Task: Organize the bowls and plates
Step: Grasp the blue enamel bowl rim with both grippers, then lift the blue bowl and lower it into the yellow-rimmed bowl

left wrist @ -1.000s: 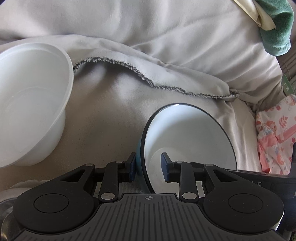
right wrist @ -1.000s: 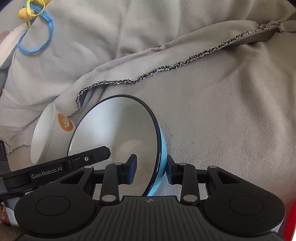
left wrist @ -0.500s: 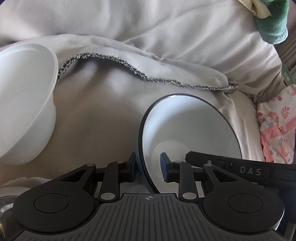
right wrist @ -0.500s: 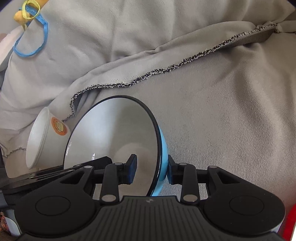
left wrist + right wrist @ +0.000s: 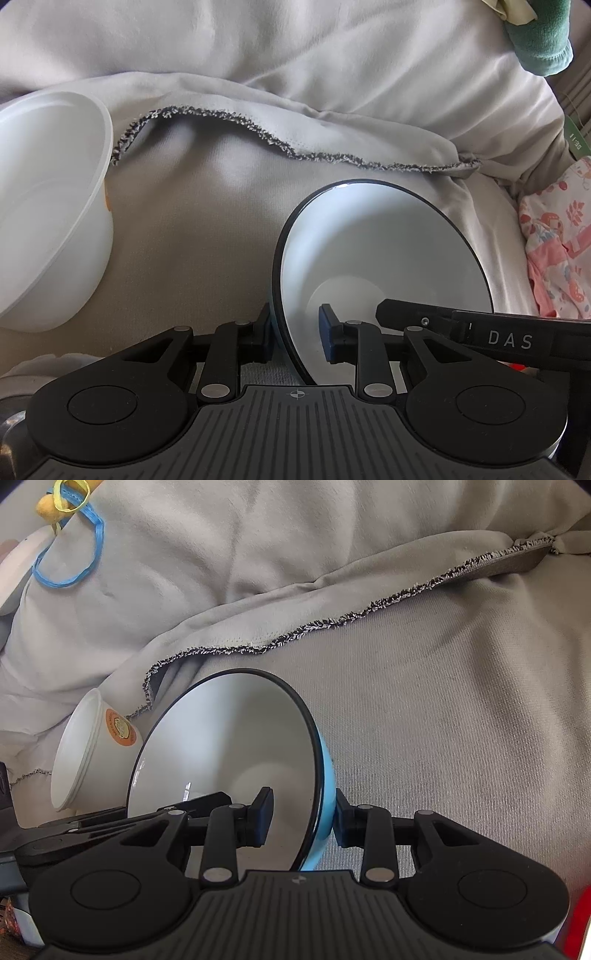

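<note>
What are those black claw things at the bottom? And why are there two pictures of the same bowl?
The black claws are two grabbers that a person holds, one in each hand. Each has a small camera looking along its two fingers, so there is one picture per grabber. The left gripper pinches one side of the blue bowl, one finger inside the rim and one outside. The right gripper pinches the opposite side. So both hold one bowl, blue outside and white inside, tipped up over a crumpled grey cloth. A white tub lies tilted on the cloth nearby.
</note>
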### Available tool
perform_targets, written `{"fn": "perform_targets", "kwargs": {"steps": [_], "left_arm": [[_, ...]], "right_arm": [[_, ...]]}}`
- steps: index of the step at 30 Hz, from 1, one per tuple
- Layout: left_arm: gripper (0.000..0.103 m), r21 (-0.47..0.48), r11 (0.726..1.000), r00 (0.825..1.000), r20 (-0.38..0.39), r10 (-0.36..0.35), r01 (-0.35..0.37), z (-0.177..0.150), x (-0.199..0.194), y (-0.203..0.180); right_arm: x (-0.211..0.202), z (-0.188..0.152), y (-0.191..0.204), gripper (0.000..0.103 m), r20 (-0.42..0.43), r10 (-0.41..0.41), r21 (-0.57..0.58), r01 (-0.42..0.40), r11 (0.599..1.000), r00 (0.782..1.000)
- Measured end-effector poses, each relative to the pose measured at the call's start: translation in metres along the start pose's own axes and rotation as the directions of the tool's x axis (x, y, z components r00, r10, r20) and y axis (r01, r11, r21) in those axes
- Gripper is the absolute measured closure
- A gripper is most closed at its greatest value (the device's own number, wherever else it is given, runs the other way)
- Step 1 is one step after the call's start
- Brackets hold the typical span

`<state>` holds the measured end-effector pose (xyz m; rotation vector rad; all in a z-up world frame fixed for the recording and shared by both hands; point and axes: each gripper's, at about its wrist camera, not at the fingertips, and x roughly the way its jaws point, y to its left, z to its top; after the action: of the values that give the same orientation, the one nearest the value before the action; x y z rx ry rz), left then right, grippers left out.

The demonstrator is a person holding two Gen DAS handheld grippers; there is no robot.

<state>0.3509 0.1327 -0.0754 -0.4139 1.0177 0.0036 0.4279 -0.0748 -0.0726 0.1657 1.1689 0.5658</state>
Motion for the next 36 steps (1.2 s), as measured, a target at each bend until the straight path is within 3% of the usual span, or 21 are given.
{"fn": "perform_targets", "kwargs": {"steps": [18, 25, 32, 36], "left_arm": [[0.075, 0.020, 1.000, 1.000, -0.005, 0.010, -0.010, 0.001, 0.003, -0.002], [0.075, -0.025, 0.999, 0.999, 0.007, -0.035, 0.035, 0.001, -0.005, 0.004], [0.075, -0.004, 0.996, 0.991, 0.109, -0.083, 0.084, -0.001, -0.075, -0.012], [0.074, 0.042, 0.992, 0.989, 0.080, -0.121, 0.118, -0.014, -0.113, -0.029]], "right_arm": [[0.006, -0.002, 0.006, 0.068, -0.018, -0.026, -0.027, 0.026, 0.999, 0.999], [-0.004, -0.005, 0.013, 0.071, 0.062, -0.042, -0.053, 0.045, 0.998, 0.997], [-0.066, -0.005, 0.033, 0.071, 0.192, 0.039, -0.081, -0.023, 0.996, 0.981], [-0.115, -0.025, 0.039, 0.071, 0.245, 0.058, -0.054, -0.047, 0.997, 0.968]]}}
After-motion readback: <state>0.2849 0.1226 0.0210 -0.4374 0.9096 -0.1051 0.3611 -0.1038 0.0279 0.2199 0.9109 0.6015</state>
